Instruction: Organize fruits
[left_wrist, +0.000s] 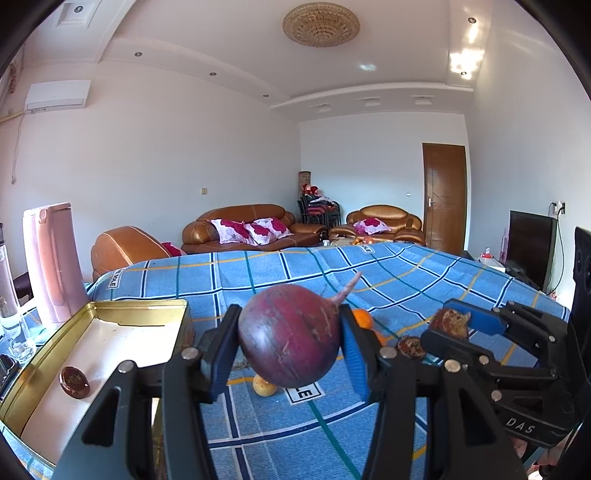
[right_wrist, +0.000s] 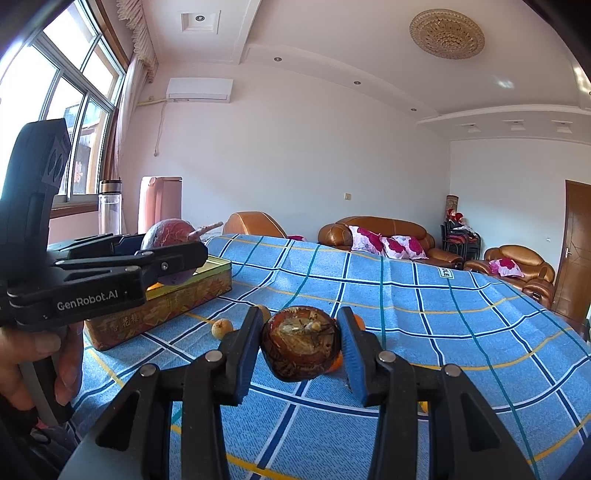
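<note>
A: Above the blue checked cloth (left_wrist: 406, 273) on the counter, what does the left claw (left_wrist: 290, 343) hold?

B: It is clamped on a round purple beet (left_wrist: 290, 336), lifted just right of the gold tin (left_wrist: 110, 306), its root tip pointing away from the camera.

A: And the right claw (right_wrist: 301, 345)?

B: It grips a smaller brown fruit (right_wrist: 301, 343) with a dried, cracked top, held clear of the cloth, farther right of the tin.

A: What lies in the tin?

B: One small dark brown fruit (left_wrist: 74, 382), near its front left corner.

A: Anything loose beside the tin?

B: A yellow fruit (left_wrist: 264, 386) on the cloth under the beet, and an orange (left_wrist: 362, 317) behind the left claw's right finger.
</note>
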